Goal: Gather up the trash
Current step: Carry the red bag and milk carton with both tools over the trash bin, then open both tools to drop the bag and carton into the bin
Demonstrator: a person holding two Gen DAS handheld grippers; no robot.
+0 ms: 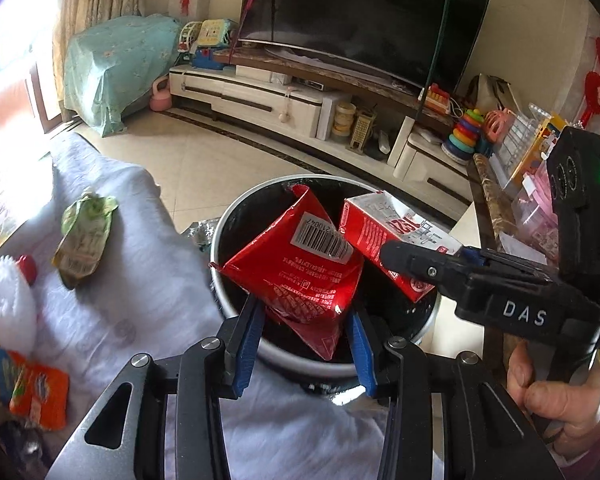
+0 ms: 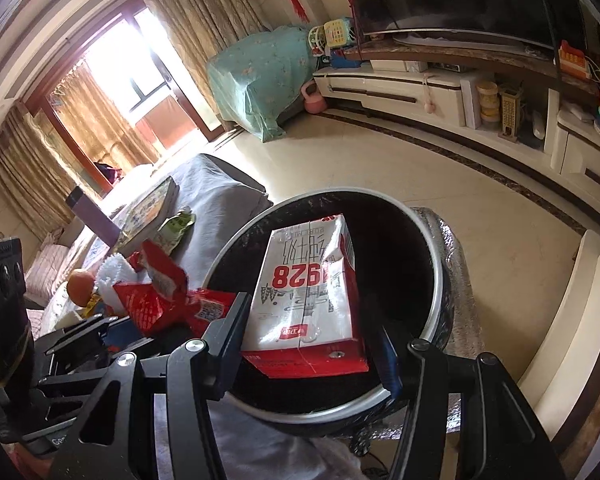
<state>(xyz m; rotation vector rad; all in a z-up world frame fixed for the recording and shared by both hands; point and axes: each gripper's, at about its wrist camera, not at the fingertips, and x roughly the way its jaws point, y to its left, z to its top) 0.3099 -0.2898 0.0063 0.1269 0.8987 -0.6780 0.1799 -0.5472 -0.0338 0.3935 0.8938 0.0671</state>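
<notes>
My left gripper (image 1: 304,316) is shut on a crumpled red snack bag (image 1: 296,264), its blue pads pinching the bag's lower end. The bag hangs over a round bin (image 1: 296,358) with a grey rim and a black liner. From the right comes my right gripper (image 1: 388,254), shut on a red and white milk carton (image 1: 376,228), also above the bin's mouth. In the right wrist view the milk carton (image 2: 308,280) sits between the jaws of the right gripper (image 2: 310,320), over the bin (image 2: 320,408). At the left there, the left gripper (image 2: 136,334) holds the red bag (image 2: 160,304).
A cloth-covered table (image 1: 140,280) left of the bin carries a green pouch (image 1: 86,236), orange packets (image 1: 40,392), a white plush toy (image 1: 8,300) and an orange fruit (image 2: 80,286). A person's hand (image 1: 552,392) grips the right tool. Tiled floor and a TV stand (image 1: 260,100) lie beyond.
</notes>
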